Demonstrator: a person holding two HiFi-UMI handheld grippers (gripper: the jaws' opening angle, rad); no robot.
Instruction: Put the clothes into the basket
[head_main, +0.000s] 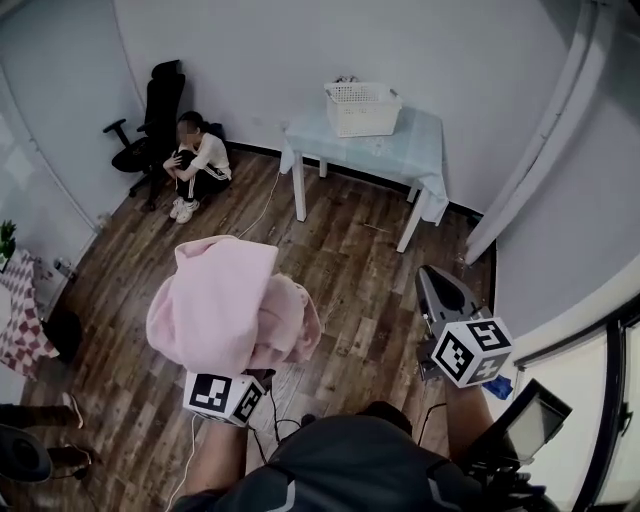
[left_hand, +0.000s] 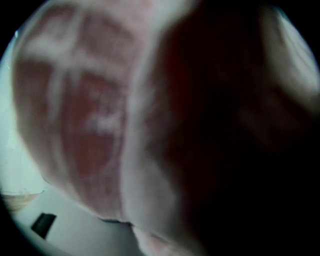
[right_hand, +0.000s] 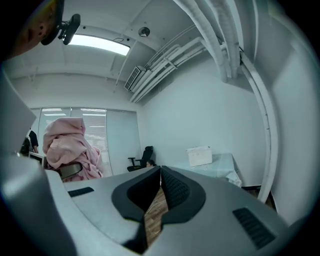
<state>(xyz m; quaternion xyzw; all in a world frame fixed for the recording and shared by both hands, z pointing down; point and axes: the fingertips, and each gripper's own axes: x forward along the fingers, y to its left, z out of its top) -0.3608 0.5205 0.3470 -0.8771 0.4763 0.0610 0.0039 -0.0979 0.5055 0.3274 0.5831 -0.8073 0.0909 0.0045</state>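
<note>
A bundle of pink clothes hangs in the air over the wooden floor, carried by my left gripper, whose marker cube shows just below it. The cloth covers the jaws, and pink fabric fills the left gripper view. In the right gripper view the same bundle shows at the left. My right gripper is at the lower right, its jaws shut on nothing. The white basket stands on a table with a pale green cloth against the far wall.
A person sits on the floor at the far left beside a black office chair. A cable runs over the floor near the table's left leg. A checkered cloth is at the left edge.
</note>
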